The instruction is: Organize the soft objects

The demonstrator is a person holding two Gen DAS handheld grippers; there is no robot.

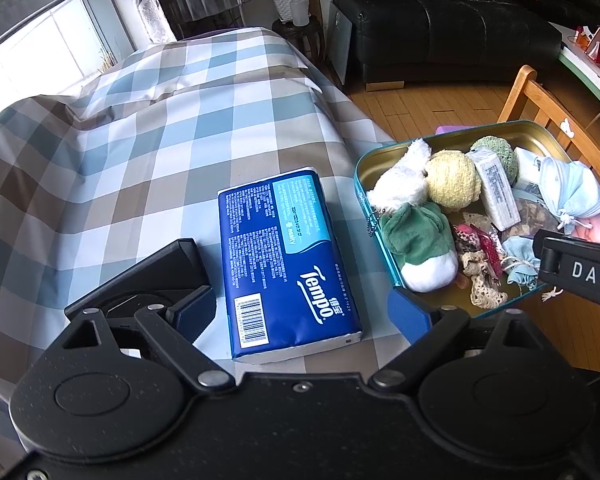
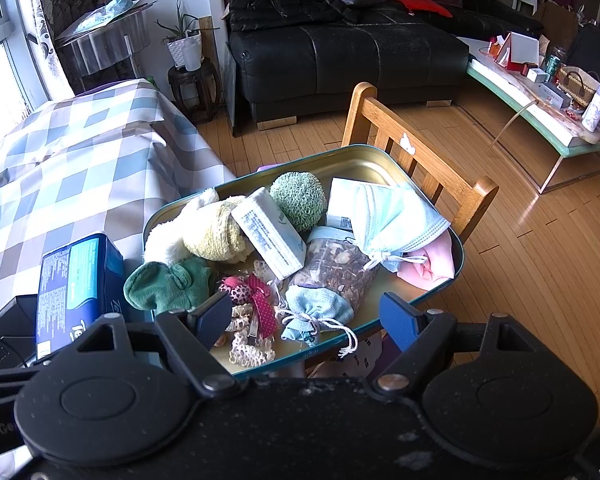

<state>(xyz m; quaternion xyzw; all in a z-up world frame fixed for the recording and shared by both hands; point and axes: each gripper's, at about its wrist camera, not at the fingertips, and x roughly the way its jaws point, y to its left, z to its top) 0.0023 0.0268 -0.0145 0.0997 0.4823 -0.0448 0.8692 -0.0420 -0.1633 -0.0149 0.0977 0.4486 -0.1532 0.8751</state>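
Note:
A blue Tempo tissue pack (image 1: 288, 264) lies flat on the checked tablecloth (image 1: 140, 152), between the spread jaws of my left gripper (image 1: 300, 312), which is open and not touching it. To its right a teal tin tray (image 1: 380, 236) holds several soft things: a white plush (image 1: 400, 184), a yellow knit ball (image 1: 452, 178), a green mitten (image 1: 416, 232). My right gripper (image 2: 308, 320) is open above the tray's near part (image 2: 260, 364), over a small blue drawstring pouch (image 2: 320, 312). A face mask (image 2: 396, 220) and a white tissue packet (image 2: 268, 232) also lie in the tray.
A wooden chair (image 2: 420, 160) stands just behind the tray. A black sofa (image 2: 340, 60) sits across the wooden floor, a low table (image 2: 540, 108) with clutter to the right. The tissue pack (image 2: 76, 288) shows at the right wrist view's left edge.

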